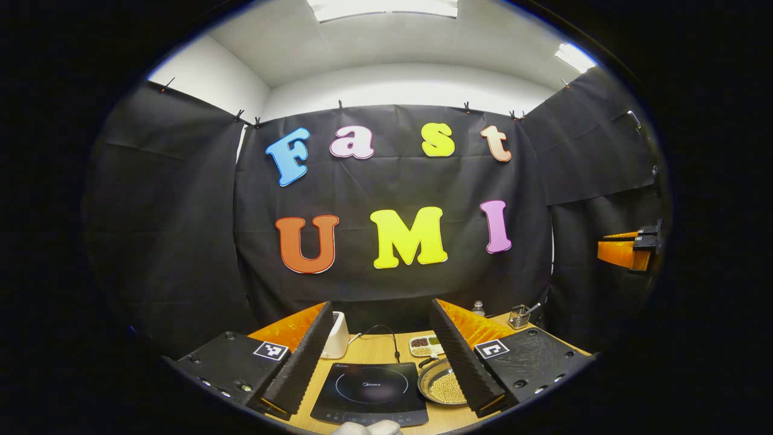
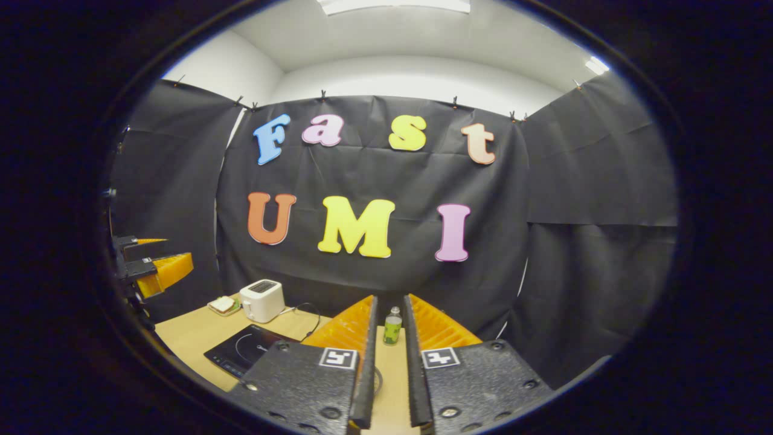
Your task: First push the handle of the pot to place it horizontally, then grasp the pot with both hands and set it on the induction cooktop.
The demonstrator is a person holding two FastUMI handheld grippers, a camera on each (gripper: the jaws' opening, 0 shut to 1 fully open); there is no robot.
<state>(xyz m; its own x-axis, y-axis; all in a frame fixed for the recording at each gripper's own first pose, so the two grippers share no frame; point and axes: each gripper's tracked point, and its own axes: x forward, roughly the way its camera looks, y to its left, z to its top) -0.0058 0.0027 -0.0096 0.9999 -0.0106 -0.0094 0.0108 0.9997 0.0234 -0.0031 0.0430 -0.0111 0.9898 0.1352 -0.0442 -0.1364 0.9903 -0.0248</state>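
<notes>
Left gripper view puts your left gripper [image 1: 380, 356] nearest, its ridged fingers spread wide with nothing between them, raised above the wooden counter [image 1: 374, 347]. Just past them lies the induction cooktop [image 1: 369, 393], a flat glossy glass slab with a printed ring, bare on top, so nothing of the task looks done yet. Beside it, touching or nearly so, sits the pot [image 1: 441, 386], a shallow round metal pan holding pale beans, partly hidden by your finger; its handle [image 1: 427, 361] seems to point away from you, so I judge the push to horizontal and the two-handed lift are both still ahead. Farther back stand a small divided tray of beans [image 1: 426, 345], a smooth white toaster [image 1: 336, 336] with a thin black cord, and a wire holder [image 1: 519, 316]. In the right gripper view your right gripper [image 2: 389, 362] shows its fingers close together, a narrow gap, empty, with a small green bottle [image 2: 392, 326] beyond them.
</notes>
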